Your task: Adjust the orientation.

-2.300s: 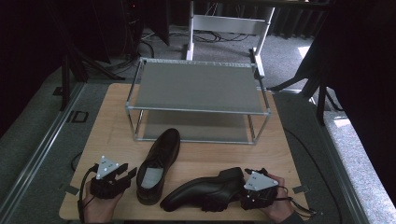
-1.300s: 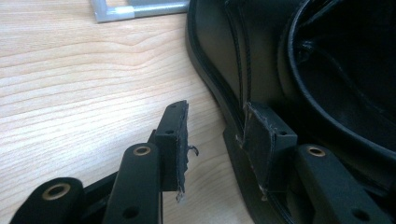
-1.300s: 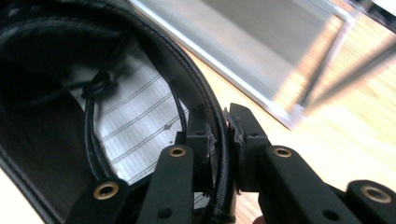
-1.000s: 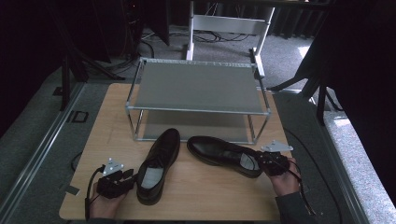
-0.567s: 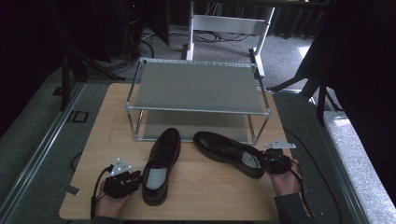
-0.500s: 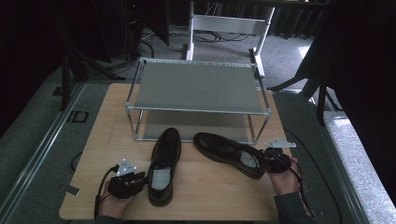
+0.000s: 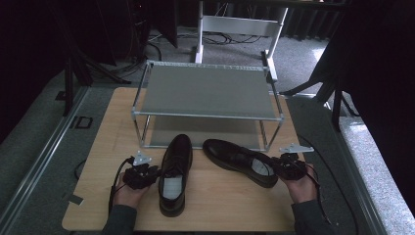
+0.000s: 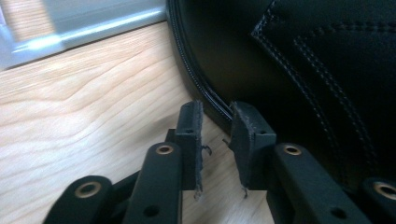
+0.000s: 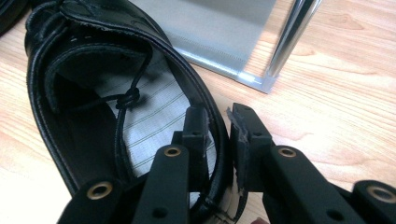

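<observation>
Now the left gripper (image 7: 147, 172) is closer to the left shoe (image 7: 174, 172) than it was half a second ago; it has come in beside the shoe's outer side, near the middle of its length; the shoe itself has not moved, toe toward the rack (image 7: 205, 93). In the left gripper view the jaws are only a little spread, with nothing between them, and the tips stand just at the welt of the shoe (image 8: 299, 70); I judge that a grip on this shoe is not yet taken. The right gripper (image 7: 288, 166) has stayed at the heel of the right shoe (image 7: 240, 161), which lies slanted on the table (image 7: 220, 205), toe pointing toward the left shoe; its jaws pinch the heel collar, one inside on the striped insole and one outside. So the work seems to be to put the pair on the rack, and the right shoe is ready to lift. Both shoes are black leather, glossy, with laces and fine stitching; the lower shelf is just behind them.
</observation>
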`<state>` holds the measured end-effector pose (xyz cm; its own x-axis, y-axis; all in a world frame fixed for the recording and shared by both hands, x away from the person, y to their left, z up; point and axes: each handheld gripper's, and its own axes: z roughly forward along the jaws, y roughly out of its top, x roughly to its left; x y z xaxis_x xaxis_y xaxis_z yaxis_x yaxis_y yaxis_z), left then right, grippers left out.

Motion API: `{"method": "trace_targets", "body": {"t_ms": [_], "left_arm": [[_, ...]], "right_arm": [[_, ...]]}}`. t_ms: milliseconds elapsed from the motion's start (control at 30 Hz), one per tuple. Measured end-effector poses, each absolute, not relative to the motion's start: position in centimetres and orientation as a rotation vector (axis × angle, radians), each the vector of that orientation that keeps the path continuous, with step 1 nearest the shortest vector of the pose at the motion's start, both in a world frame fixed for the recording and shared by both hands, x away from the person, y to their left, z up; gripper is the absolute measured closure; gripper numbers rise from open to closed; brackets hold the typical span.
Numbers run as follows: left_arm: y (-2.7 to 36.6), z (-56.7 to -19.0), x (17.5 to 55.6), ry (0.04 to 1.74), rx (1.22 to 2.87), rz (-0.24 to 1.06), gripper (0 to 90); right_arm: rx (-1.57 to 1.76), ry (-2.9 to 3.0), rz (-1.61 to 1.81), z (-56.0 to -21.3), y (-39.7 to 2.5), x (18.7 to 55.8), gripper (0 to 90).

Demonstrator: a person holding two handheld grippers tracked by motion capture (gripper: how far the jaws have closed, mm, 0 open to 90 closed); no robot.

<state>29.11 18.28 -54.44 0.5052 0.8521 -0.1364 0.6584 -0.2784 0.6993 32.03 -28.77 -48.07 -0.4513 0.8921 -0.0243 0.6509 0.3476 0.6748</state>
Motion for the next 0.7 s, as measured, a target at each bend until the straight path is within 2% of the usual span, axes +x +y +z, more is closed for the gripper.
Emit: {"method": "trace_targets", "body": {"t_ms": [333,433,700], "left_arm": [[15.6,-54.3,28.9,1.141,2.077,0.32,80.1],[15.1,-54.3,28.5,1.122,2.073,0.292,81.2],[10.8,-54.3,26.7,0.973,2.119,0.181,80.6]], "right_arm": [[1.368,2.225,0.848,-48.0,-28.6,31.7,77.2],[1.363,2.235,0.852,-48.0,-28.6,31.6,77.1],[1.368,2.232,0.866,-48.0,-28.8,31.8,77.3]]}}
